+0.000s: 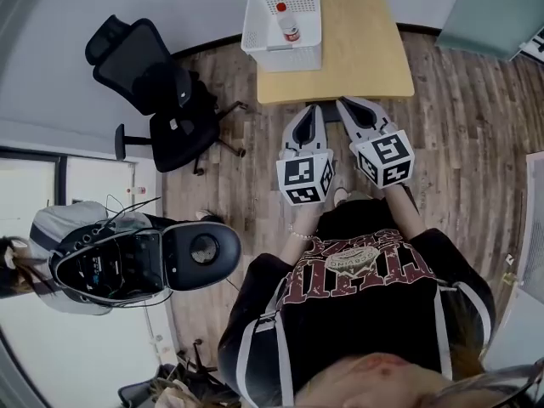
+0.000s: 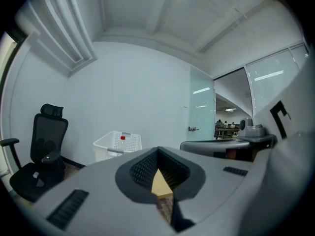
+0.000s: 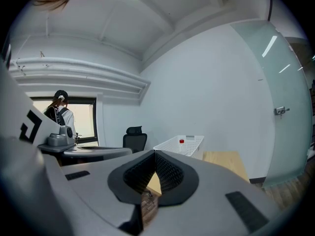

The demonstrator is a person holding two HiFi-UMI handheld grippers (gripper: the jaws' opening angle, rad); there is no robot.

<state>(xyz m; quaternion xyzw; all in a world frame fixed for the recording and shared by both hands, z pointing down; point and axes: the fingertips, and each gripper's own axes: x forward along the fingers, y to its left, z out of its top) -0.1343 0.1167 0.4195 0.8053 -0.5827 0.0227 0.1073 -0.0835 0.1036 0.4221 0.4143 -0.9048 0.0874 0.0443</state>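
Your left gripper (image 1: 312, 110) and right gripper (image 1: 345, 103) hang closed and empty short of the table (image 1: 365, 53), the red-capped bottle (image 1: 290, 25) untouched in its basket (image 1: 255, 25).

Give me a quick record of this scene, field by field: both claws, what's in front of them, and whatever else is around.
Left claw: jaws together, nothing between them, held in the air by the table's near edge
Right claw: jaws together, nothing between them, beside the left claw
Table: small, light wood, on a wood-plank floor
Basket: white, perforated, on the table's far left corner
Bottle: red cap, inside the basket
Office chair: black, left of the table
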